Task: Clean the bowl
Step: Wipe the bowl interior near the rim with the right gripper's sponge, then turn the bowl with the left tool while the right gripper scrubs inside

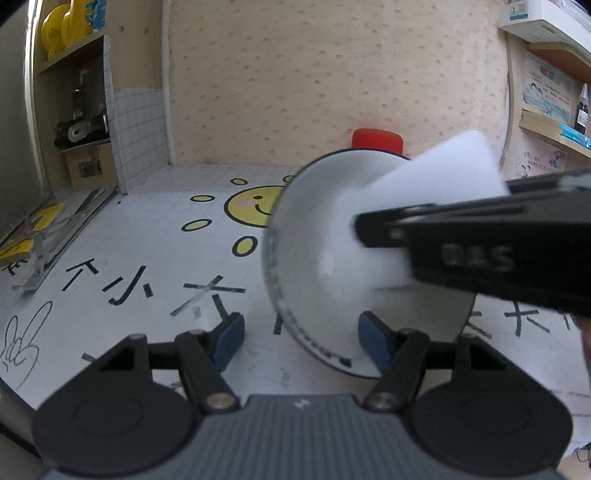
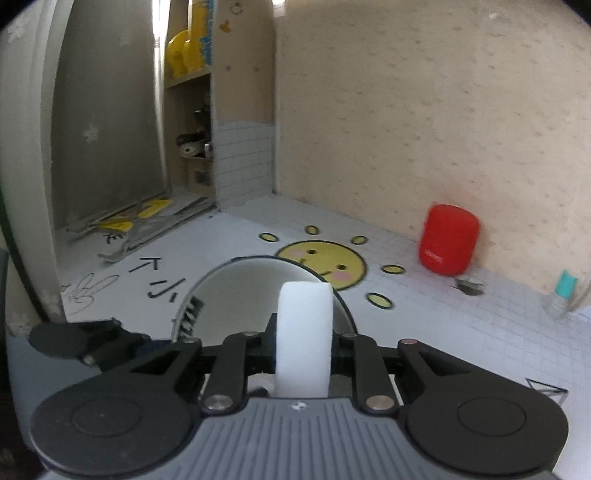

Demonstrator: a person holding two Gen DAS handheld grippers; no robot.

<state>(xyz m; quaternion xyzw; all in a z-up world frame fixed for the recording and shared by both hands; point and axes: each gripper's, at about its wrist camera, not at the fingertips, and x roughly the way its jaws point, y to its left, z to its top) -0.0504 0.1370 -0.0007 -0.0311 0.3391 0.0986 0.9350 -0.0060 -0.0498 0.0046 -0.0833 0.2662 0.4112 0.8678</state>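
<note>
A white bowl (image 1: 314, 236) with a dark patterned rim stands tilted on its side, its opening facing right. My left gripper (image 1: 301, 339) is open; its right blue pad (image 1: 375, 339) touches the bowl's lower rim, while the left pad stands clear. My right gripper (image 1: 369, 229) comes in from the right, shut on a white sponge (image 1: 436, 177) that presses into the bowl's inside. In the right wrist view the sponge (image 2: 304, 332) sits between the fingers of my right gripper (image 2: 304, 343), with the bowl (image 2: 236, 295) just ahead.
The white tabletop (image 1: 147, 240) carries a yellow sun drawing (image 1: 255, 206) and black characters. A red cylinder (image 2: 448, 240) stands by the back wall, a small bottle (image 2: 561, 295) at far right. Shelves with yellow items (image 1: 66, 26) lie at left.
</note>
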